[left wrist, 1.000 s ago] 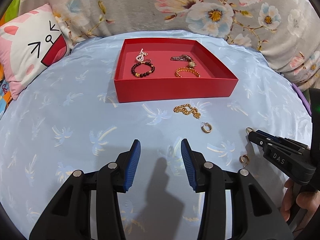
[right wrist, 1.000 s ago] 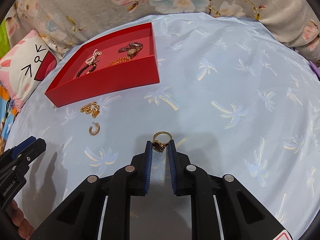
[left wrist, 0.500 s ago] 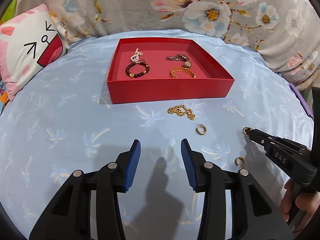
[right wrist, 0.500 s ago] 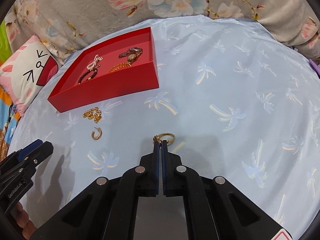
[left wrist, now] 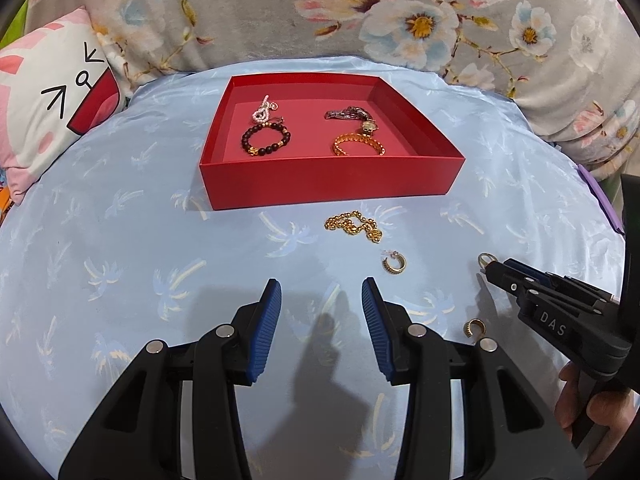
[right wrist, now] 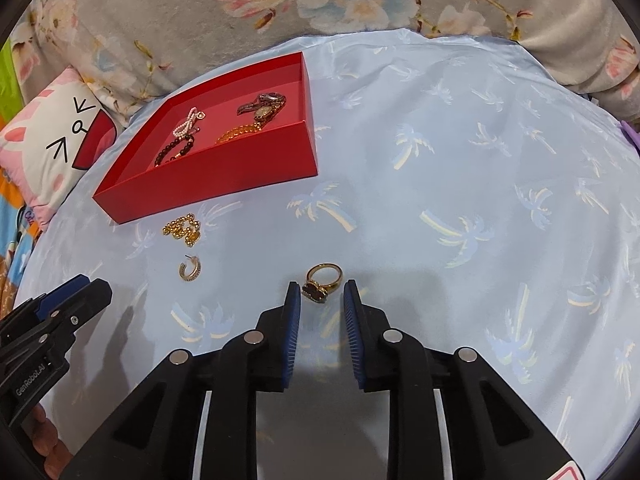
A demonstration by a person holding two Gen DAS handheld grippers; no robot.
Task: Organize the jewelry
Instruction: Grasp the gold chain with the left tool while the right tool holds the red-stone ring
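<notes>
- Right gripper (right wrist: 319,305): fingers opening, the gold ring (right wrist: 323,282) lying loose on the bed (right wrist: 460,184) just past their tips, ungripped.
- Left gripper (left wrist: 321,300): fingers spread, empty.
- Next, I judge: re-pinch the ring squarely, then carry it to the red tray (right wrist: 224,170) beyond.
</notes>
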